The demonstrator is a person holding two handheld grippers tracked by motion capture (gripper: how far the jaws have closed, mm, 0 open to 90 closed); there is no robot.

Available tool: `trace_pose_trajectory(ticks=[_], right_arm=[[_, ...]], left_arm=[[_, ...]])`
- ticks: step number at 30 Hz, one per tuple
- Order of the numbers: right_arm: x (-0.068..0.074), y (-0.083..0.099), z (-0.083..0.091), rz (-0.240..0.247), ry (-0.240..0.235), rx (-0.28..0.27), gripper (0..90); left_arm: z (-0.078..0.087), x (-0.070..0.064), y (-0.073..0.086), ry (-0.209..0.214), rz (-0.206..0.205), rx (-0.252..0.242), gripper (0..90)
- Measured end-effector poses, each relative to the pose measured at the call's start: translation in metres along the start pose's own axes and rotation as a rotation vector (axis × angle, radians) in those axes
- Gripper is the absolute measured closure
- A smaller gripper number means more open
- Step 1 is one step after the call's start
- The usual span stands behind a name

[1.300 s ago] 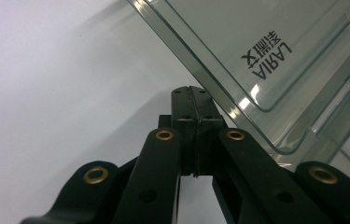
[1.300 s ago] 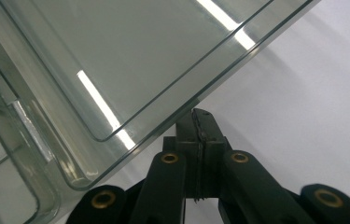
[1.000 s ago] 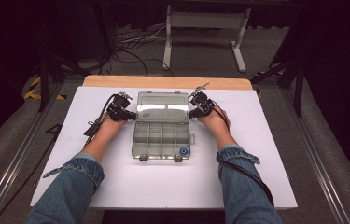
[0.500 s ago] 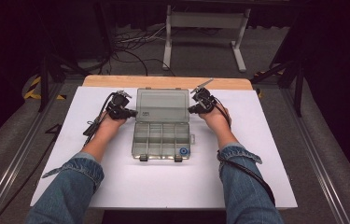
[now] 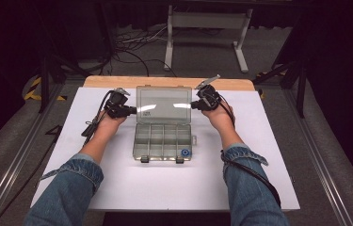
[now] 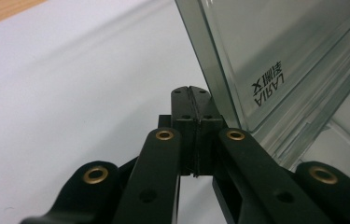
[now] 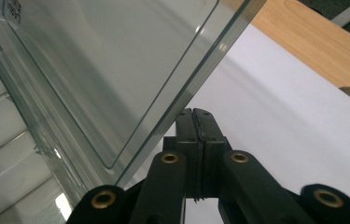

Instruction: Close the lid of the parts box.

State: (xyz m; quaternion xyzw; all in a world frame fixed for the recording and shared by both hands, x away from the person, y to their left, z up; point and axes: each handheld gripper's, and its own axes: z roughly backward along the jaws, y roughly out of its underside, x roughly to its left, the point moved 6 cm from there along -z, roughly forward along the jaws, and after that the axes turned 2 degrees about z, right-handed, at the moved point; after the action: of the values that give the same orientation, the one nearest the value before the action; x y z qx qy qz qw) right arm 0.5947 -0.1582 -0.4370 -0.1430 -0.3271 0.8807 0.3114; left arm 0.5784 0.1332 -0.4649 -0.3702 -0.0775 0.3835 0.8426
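Note:
A clear plastic compartment box (image 5: 162,141) sits open in the middle of the white board. Its lid (image 5: 164,104) is tilted up at the far side. My left gripper (image 5: 134,111) is shut with its tips against the lid's left edge. In the left gripper view the shut jaws (image 6: 190,91) touch the lid (image 6: 280,46) just beside its printed label. My right gripper (image 5: 194,104) is shut against the lid's right edge. The right gripper view has the closed tips (image 7: 195,114) under the slanted lid (image 7: 107,60). Neither gripper clamps anything. A small blue item (image 5: 184,152) lies in a near-right compartment.
The white board (image 5: 259,155) has bare room left, right and in front of the box. A wooden table edge (image 5: 164,81) runs behind it. On the floor beyond are cables (image 5: 132,47) and a metal stand (image 5: 207,23). Two dark latches (image 5: 144,160) sit on the box's near edge.
Both grippers have shifted slightly away from me and upward along the lid's sides, and the lid has tilted up a little more from its laid-back position.

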Motion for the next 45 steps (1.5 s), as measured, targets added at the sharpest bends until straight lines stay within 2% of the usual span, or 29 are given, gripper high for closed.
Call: trace_pose_trajectory(ticks=[18,21,22,33,37,45], right_arm=[[0.009,-0.009,0.030,0.060,-0.010,-0.073,89.7],[0.013,-0.011,0.038,0.072,-0.015,-0.089,89.8],[0.014,-0.011,0.040,0.076,-0.015,-0.095,89.7],[0.024,-0.010,0.055,0.111,-0.028,-0.117,89.8],[0.033,-0.012,0.063,0.146,-0.034,-0.125,89.7],[0.044,-0.010,0.074,0.164,-0.051,-0.146,89.7]], left_arm=[[0.022,-0.009,-0.006,0.017,-0.044,-0.061,89.5],[0.028,-0.011,-0.008,0.017,-0.059,-0.081,89.5],[0.029,-0.013,-0.008,0.024,-0.050,-0.090,89.4],[0.041,-0.020,-0.008,0.040,-0.078,-0.105,89.4],[0.047,-0.024,-0.005,0.049,-0.091,-0.124,89.4],[0.060,-0.033,-0.004,0.072,-0.116,-0.150,89.3]])
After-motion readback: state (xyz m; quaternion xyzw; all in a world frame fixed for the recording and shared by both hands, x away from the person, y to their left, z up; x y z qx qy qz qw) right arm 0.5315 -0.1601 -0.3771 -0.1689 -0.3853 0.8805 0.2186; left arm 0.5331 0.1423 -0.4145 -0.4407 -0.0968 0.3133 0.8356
